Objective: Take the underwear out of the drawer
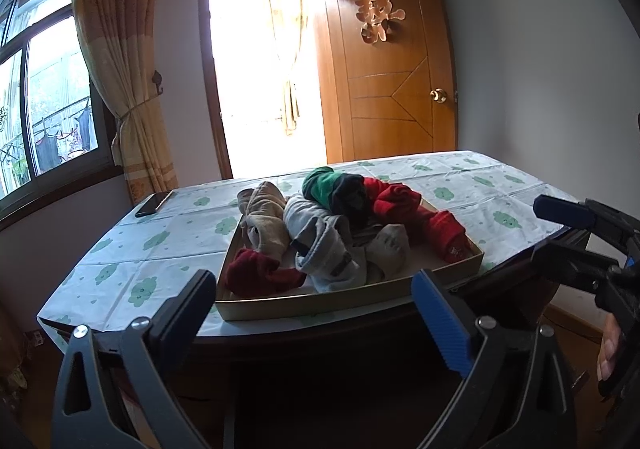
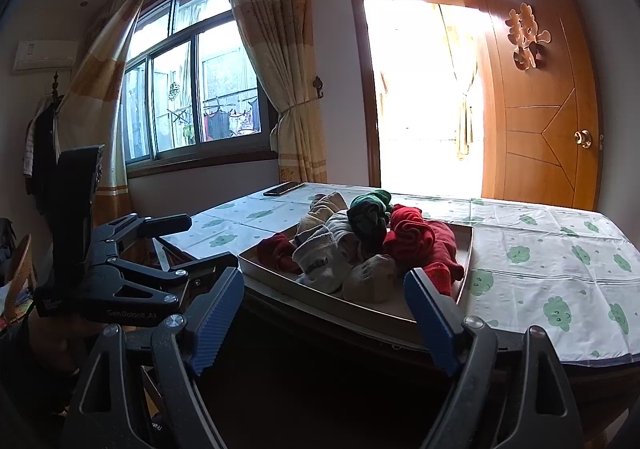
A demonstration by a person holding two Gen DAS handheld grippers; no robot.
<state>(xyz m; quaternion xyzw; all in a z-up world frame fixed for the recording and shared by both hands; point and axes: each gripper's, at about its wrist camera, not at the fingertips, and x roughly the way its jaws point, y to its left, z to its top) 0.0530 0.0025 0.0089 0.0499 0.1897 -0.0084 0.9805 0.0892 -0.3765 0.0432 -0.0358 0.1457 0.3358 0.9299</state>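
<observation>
A shallow tan drawer tray [image 1: 320,307] [image 2: 340,303] sits at the table's near edge and holds a pile of underwear: red [image 1: 416,209] [image 2: 412,237], grey [image 1: 324,245] [image 2: 320,253], beige [image 1: 264,217], green and black [image 1: 332,185] [image 2: 370,213]. My left gripper [image 1: 316,313] is open and empty, just short of the tray's near wall. My right gripper [image 2: 326,309] is open and empty in front of the tray. Each gripper shows in the other's view: the right [image 1: 576,233], the left [image 2: 192,245].
The table [image 1: 132,261] [image 2: 560,249] wears a white cloth with green cloud prints. A black phone [image 1: 152,203] [image 2: 282,189] lies at its far left corner. Behind are a curtained window, a bright doorway and an open wooden door [image 1: 392,61].
</observation>
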